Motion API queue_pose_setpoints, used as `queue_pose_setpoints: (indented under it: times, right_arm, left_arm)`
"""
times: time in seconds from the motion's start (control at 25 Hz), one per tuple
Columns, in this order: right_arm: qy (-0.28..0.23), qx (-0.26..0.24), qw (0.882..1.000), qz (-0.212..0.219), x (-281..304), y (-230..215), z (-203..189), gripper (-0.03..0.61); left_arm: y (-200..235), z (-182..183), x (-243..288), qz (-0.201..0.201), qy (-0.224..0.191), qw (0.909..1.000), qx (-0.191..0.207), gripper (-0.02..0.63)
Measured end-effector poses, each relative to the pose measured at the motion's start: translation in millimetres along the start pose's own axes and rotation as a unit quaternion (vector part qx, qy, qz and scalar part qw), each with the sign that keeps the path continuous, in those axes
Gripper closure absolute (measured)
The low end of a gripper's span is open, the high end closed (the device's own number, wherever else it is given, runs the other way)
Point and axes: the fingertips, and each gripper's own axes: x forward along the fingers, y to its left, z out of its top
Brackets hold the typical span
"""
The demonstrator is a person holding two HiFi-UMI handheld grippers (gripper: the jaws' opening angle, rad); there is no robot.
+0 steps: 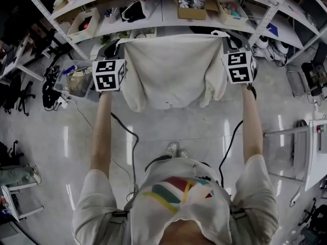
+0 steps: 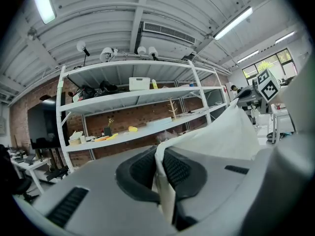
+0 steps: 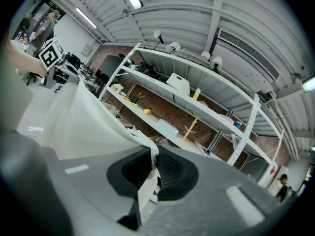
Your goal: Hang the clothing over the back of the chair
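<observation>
A white garment (image 1: 171, 70) hangs spread out between my two grippers in front of the shelving. My left gripper (image 1: 118, 45) is shut on its upper left corner, and my right gripper (image 1: 223, 36) is shut on its upper right corner. In the left gripper view the cloth (image 2: 221, 136) is pinched between the black pads (image 2: 179, 170) and stretches away to the right. The right gripper view shows the cloth (image 3: 83, 127) clamped in the pads (image 3: 170, 168) and running off left. A dark rounded part (image 1: 109, 49), perhaps the chair, peeks out beside the garment's left edge; the rest is hidden behind it.
A white metal shelving rack (image 1: 163, 9) with boxes and bins stands just beyond the garment. Cables (image 1: 130, 137) trail over the glossy floor. Bins and clutter (image 1: 76, 80) sit to the left, and a white table edge (image 1: 309, 137) to the right.
</observation>
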Motion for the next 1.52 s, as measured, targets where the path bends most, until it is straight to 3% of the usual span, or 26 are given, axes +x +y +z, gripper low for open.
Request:
queue_pose_setpoints:
  times: [0.52,1.52]
  right_arm:
    - [0.037,-0.009,0.999,0.010,2.9,19.7,-33.5,0.565]
    - [0.156,-0.011,0.984,0.082,27.3,92.3,-147.8,0.565]
  left_arm:
    - [-18.2,-49.0,10.0,-0.025,0.025,0.9994,-0.004,0.594]
    - [-52.4,-177.2,27.8,-0.064,0.156,0.9857,-0.006,0.594]
